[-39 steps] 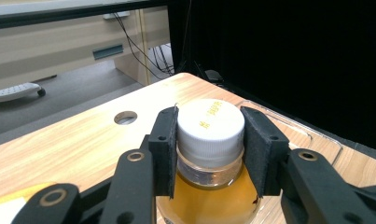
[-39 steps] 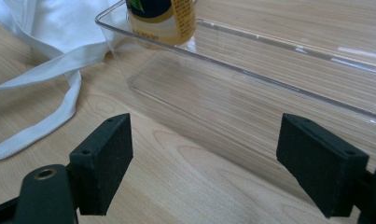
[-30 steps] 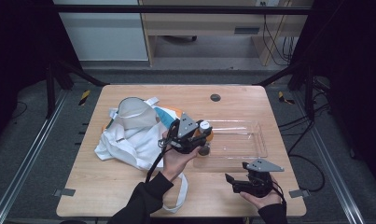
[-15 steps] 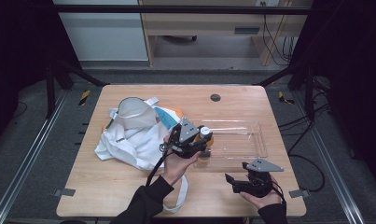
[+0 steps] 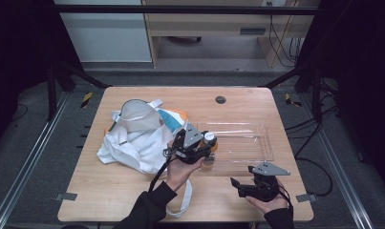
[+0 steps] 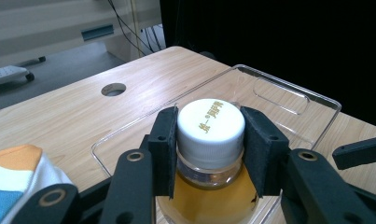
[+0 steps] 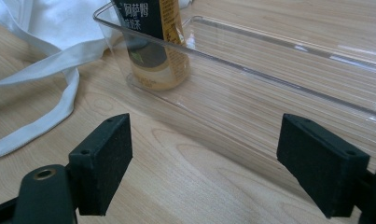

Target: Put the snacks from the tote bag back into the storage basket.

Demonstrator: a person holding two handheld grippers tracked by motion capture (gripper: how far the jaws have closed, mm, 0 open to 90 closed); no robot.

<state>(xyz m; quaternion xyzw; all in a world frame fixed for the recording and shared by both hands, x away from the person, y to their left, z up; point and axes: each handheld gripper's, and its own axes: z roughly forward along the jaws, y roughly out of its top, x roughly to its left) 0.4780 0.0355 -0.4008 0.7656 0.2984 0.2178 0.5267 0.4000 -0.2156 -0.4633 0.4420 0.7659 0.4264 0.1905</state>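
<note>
high view: wooden table [image 5: 133, 200] on grey floor [image 5: 32, 157], dark surroundings.

Even overhead light falls on the pale wooden tabletop [image 5: 133, 200] in the high view, while the room's edges sink into near-black. Shadows under the clear plastic tray [image 5: 264, 143] are soft. Glare streaks the tray's rim [image 7: 288, 46] in the right gripper view. Close-up black pads [image 6: 164, 149] blur slightly; the high view is grainy.
</note>
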